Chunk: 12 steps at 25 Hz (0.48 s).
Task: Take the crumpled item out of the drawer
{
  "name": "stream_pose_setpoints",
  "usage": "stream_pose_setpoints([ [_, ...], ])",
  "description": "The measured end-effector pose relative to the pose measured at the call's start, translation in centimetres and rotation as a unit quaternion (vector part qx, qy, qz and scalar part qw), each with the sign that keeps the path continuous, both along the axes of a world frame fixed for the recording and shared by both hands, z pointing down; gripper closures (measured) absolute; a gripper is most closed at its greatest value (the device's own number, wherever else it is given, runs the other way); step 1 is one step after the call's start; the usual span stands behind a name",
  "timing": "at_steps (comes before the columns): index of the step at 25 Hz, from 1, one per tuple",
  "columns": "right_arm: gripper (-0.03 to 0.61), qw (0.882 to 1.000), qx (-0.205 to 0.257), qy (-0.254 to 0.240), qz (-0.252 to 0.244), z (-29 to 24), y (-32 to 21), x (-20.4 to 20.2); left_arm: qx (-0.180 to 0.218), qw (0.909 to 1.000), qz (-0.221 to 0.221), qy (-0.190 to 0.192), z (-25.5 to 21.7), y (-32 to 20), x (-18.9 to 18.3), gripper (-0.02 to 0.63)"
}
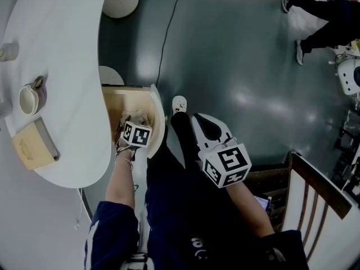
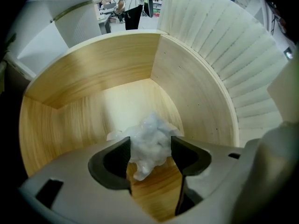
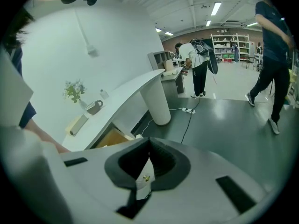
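Observation:
The curved wooden drawer (image 2: 93, 78) stands pulled out from under the white counter (image 1: 62, 49). A crumpled white wad of paper (image 2: 152, 129) lies on its floor near the front. My left gripper (image 2: 150, 144) reaches down into the drawer with its jaws spread wide, one on each side of the wad, which sits between the fingertips (image 2: 122, 148) without being squeezed. In the head view the left gripper (image 1: 134, 125) hangs over the drawer (image 1: 160, 117). My right gripper (image 1: 201, 125) is held off over the floor, away from the drawer, jaws together and empty (image 3: 149, 141).
On the counter sit a mug (image 1: 31, 97) and a tan book (image 1: 35, 145). A wooden chair (image 1: 315, 190) stands at the right. A cable (image 1: 169, 32) runs across the dark floor. A person's legs (image 1: 320, 16) show at the far right.

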State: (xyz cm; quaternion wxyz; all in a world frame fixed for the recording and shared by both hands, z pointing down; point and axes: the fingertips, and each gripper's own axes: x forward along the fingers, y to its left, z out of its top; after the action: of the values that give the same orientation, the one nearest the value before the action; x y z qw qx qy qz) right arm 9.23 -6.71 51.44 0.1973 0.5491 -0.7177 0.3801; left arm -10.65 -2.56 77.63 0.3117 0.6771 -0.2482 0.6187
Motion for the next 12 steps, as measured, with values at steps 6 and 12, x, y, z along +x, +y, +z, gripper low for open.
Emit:
stream_pose_setpoints([
  [6, 0.571, 1.0, 0.0, -0.001, 0.0, 0.2, 0.7, -1.3, 0.004, 0.9998, 0.017, -0.013, 0.4, 0.1, -0.3, 0.353],
  [12, 0.571, 1.0, -0.001, -0.005, 0.009, 0.1, 1.6, -1.6, 0.006, 0.9996, 0.017, -0.02, 0.4, 0.1, -0.4, 0.377],
])
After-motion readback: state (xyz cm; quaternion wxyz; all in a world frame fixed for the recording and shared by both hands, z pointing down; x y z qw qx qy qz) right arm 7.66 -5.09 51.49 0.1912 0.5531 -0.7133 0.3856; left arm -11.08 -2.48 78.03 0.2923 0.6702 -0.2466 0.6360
